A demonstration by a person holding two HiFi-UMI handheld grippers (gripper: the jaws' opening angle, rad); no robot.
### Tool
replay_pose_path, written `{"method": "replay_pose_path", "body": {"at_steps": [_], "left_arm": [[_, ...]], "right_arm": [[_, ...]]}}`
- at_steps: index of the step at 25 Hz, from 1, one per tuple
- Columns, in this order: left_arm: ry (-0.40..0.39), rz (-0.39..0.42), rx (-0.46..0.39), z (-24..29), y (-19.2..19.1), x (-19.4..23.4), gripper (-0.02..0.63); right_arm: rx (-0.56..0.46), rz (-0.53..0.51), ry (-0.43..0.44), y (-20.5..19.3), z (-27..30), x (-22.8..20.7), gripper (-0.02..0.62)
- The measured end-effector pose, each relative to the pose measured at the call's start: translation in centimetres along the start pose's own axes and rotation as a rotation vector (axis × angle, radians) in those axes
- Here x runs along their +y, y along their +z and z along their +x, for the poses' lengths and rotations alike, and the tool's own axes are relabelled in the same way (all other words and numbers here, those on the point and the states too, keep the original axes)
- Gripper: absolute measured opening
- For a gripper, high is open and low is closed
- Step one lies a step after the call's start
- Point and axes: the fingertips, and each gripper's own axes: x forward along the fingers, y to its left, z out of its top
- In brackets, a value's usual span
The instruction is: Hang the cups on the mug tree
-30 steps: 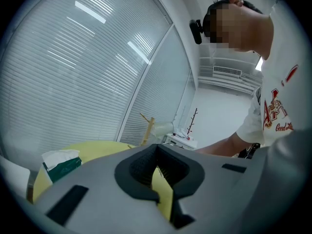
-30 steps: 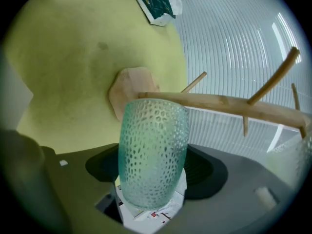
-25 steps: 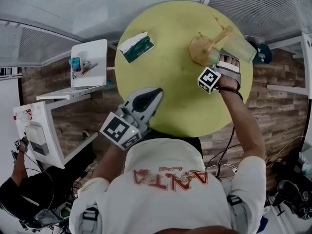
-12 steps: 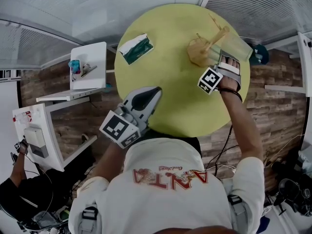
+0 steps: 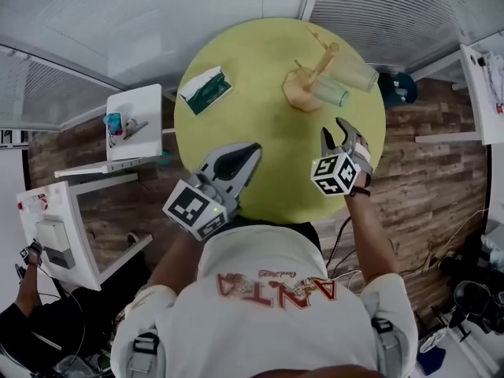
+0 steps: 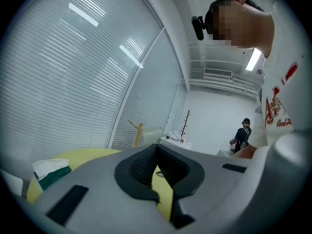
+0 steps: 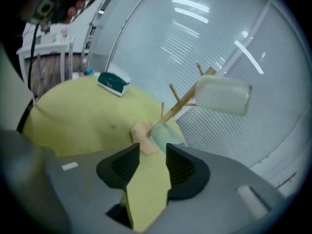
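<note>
The wooden mug tree [image 5: 305, 75] stands at the far right of the round yellow table [image 5: 252, 116]. A pale cup [image 5: 353, 72] hangs on an upper peg, and a greenish cup [image 5: 330, 91] hangs lower, near the base. In the right gripper view the pale cup [image 7: 223, 95] is up on its peg and the greenish cup [image 7: 164, 133] sits by the base. My right gripper [image 5: 335, 132] is drawn back from the tree, its jaws closing with nothing between them. My left gripper [image 5: 250, 150] hovers over the table's near edge, shut and empty.
A green and white tissue pack [image 5: 203, 90] lies at the table's far left. A white side table [image 5: 135, 124] with small items stands to the left, above wooden floor. A teal object [image 5: 398, 89] sits beyond the table's right edge.
My right gripper has let go of the pale cup and pulled back toward me; the cup stays hanging on the tree. The left gripper has barely moved.
</note>
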Motion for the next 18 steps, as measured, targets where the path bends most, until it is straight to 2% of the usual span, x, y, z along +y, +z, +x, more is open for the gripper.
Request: {"method": "replay_pose_path", "body": {"at_steps": [3,8,10,13,18], "left_arm": [[0.0,0.015,-0.011,0.2,0.4,-0.7,0.009],[-0.004,0.029,-0.024,0.6,0.8,-2.3,0.009],[-0.006,0.036,-0.029,0.5,1.0,-2.9,0.009],[-0.008,0.045,-0.034,0.4,1.1,-3.8,0.009],[-0.015,0.064,-0.054,0.1,1.6,-5.0,0.009]], "right_arm": [[-0.108,0.194,0.037,1.4,-3.1,1.1,0.065],[-0.269,0.536,0.129,3.0,-7.5,1.3,0.006],[-0.345,0.644,0.164,3.5,-9.1,0.8,0.002],[-0.448,0.719,0.19,4.5,-11.7,-0.5,0.002],[-0.61,0.745,0.192,6.8,-16.2,-3.3,0.0]]}}
